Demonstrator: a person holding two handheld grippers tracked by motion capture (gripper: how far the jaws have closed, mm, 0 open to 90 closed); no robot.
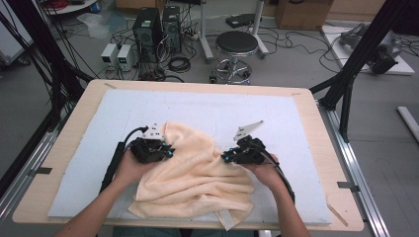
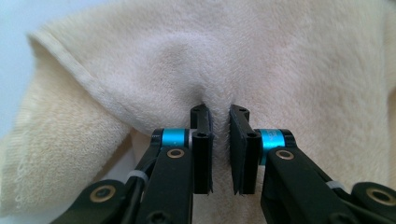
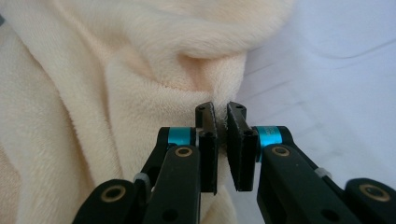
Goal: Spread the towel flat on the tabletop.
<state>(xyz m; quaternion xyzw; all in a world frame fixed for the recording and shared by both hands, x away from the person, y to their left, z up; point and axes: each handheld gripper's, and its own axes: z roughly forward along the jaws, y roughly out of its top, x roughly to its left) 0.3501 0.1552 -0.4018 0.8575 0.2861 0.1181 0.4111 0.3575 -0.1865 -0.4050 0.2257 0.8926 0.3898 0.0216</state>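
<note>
Both tongs, left [image 1: 170, 149] and right [image 1: 225, 157], are clamped on pinches of the towel [image 1: 195, 175], which lies rumpled on the counter's [image 1: 306, 106] white mat [image 1: 207, 106] toward the near edge; each bite looks shallow, so a pull could slip the terry free or lift one layer only. Hands [image 1: 129, 168] come in low from either side, wrists level, tongs pointing inward.

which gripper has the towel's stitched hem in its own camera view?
The left gripper. Its view shows the towel with its stitched hem running diagonally at left; the right gripper view shows only plain folds beside the mat.
</note>
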